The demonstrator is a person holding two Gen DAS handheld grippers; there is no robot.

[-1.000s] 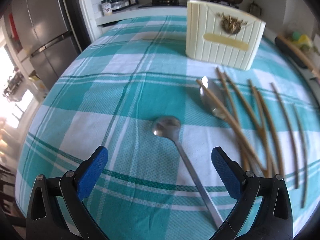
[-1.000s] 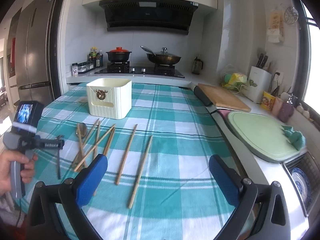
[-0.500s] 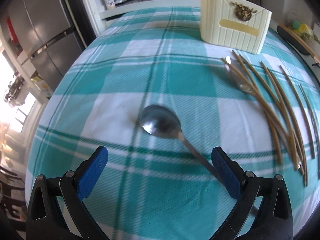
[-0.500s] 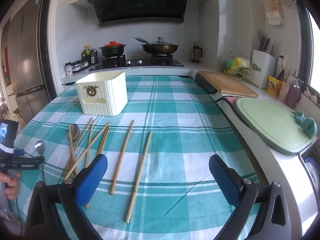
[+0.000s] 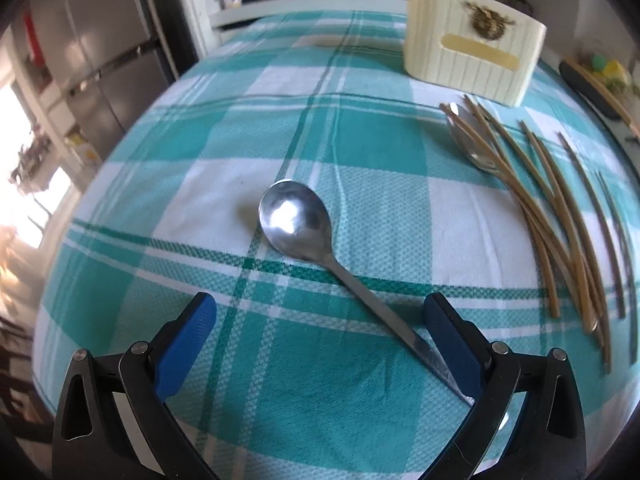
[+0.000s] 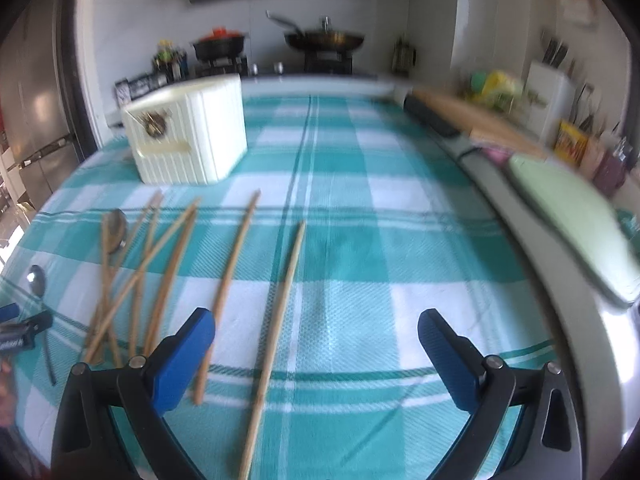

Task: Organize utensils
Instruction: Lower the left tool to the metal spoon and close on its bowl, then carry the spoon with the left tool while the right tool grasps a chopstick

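Note:
A steel spoon (image 5: 304, 228) lies on the teal checked tablecloth, bowl away from me, handle running back to the right. My left gripper (image 5: 320, 340) is open low over the cloth, the handle end beside its right finger (image 5: 452, 340). A second spoon (image 5: 468, 140) lies under several wooden chopsticks (image 5: 560, 216) to the right. A cream utensil holder (image 5: 472, 56) stands behind them. My right gripper (image 6: 316, 356) is open above a single chopstick (image 6: 276, 320); the holder (image 6: 188, 140) stands at the far left in that view.
The left gripper (image 6: 20, 328) shows at the left edge of the right wrist view. A wooden cutting board (image 6: 472, 116) and a green mat (image 6: 576, 216) lie on the counter right of the table. A stove with pans is behind.
My left gripper has moved lower and closer to the spoon, its handle now beside the right finger. My right gripper has dropped toward the table, over the single chopstick.

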